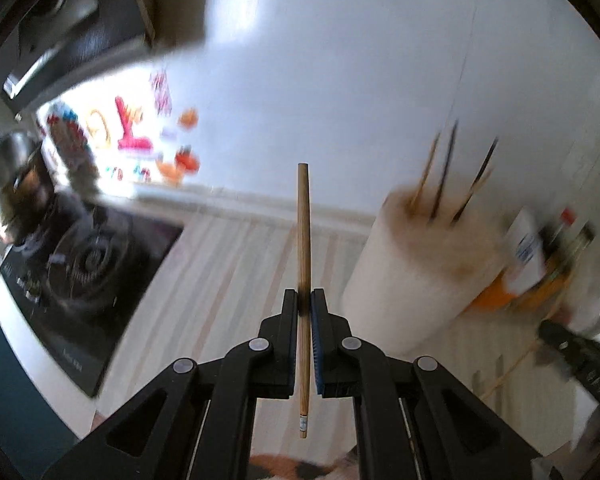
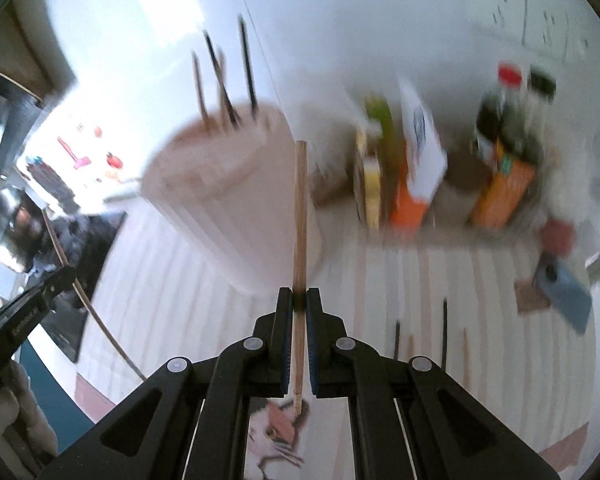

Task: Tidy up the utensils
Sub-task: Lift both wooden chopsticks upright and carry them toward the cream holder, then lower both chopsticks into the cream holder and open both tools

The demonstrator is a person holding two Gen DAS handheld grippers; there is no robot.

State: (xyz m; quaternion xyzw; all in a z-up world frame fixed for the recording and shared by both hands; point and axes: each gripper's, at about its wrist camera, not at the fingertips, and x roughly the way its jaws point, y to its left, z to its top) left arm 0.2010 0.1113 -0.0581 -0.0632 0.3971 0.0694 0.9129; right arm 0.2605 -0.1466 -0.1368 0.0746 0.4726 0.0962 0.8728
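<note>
Blurred bottles [image 2: 512,128] and cartons [image 2: 416,176] line the wall; stove [image 1: 88,264] at left.

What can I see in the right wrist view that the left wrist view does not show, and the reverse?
Only the right wrist view shows several loose chopsticks lying on the counter and a blue phone beside them. Only the left wrist view shows the gas stove clearly and the colourful wall stickers. Both views share the white utensil holder with chopsticks standing in it, the row of bottles and boxes, and a wooden chopstick clamped upright: one in the left gripper, one in the right gripper.
</note>
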